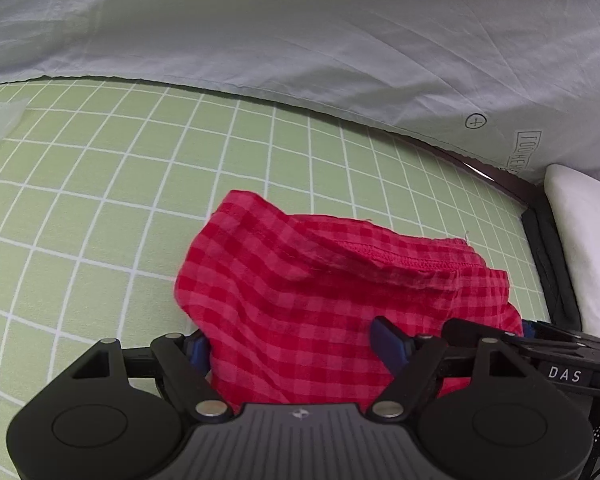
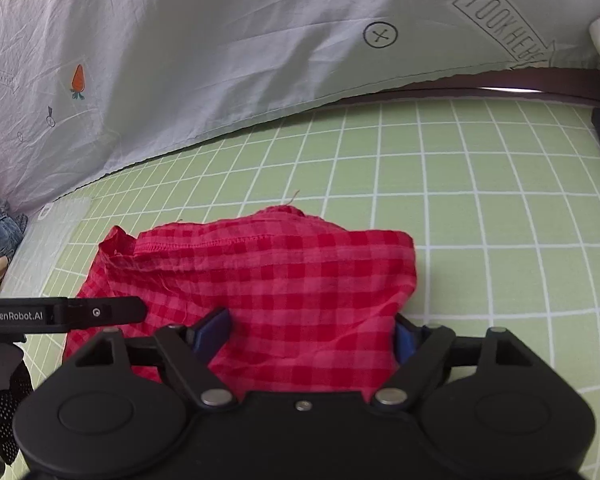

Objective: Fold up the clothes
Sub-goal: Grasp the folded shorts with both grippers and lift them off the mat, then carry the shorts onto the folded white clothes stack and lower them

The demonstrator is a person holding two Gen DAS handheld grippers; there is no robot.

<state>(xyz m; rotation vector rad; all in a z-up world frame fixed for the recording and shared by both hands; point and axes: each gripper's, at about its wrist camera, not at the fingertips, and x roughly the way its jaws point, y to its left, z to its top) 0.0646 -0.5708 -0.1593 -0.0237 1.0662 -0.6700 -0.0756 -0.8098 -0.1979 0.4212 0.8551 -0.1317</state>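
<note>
Red checked garment (image 1: 324, 292) bunched between fingers of left gripper (image 1: 296, 346) and right gripper (image 2: 312, 334); both spread, unclenched.

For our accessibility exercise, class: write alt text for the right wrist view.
A red checked garment lies bunched on a green grid-patterned mat, its near edge between the open blue fingers of the right hand-held gripper. The left hand-held gripper reaches in from the left; a pale printed sheet lies behind.

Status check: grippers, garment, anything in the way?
Left gripper and right gripper open, straddling bunched red checked cloth on green mat. Nothing blocking.
</note>
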